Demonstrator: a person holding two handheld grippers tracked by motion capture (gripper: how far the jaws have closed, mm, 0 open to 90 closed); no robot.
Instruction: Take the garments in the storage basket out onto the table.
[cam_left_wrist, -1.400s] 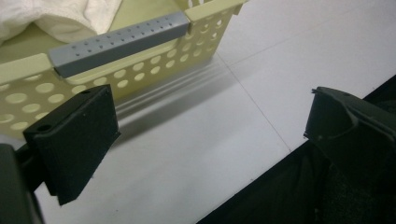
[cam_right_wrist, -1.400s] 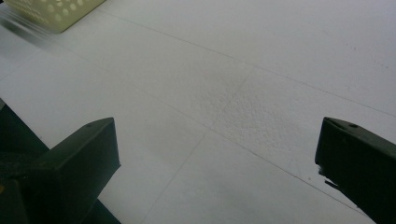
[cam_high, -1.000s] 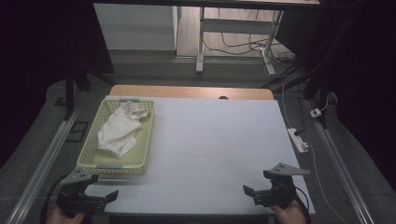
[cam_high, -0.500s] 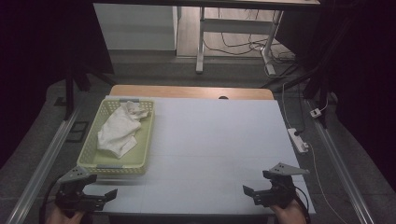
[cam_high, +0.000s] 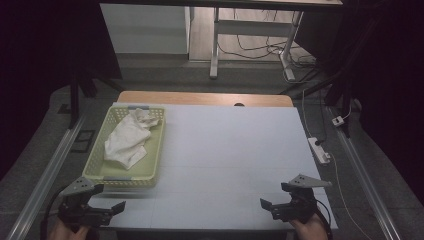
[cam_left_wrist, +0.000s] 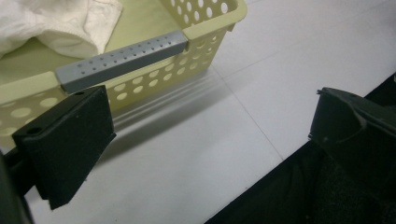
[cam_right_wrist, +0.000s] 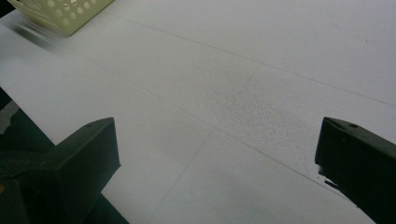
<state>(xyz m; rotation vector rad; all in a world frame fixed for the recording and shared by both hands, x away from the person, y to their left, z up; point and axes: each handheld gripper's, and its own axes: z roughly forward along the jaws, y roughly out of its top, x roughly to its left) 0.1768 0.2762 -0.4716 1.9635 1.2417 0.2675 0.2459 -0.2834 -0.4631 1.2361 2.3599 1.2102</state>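
inside yellow basket a crumpled white cloth; both tongs apart, empty

the cloth and basket run off-frame.

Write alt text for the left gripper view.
The left gripper hangs open over the near edge of a white table, just short of a pale yellow perforated basket with a grey handle, holding a crumpled white cloth.
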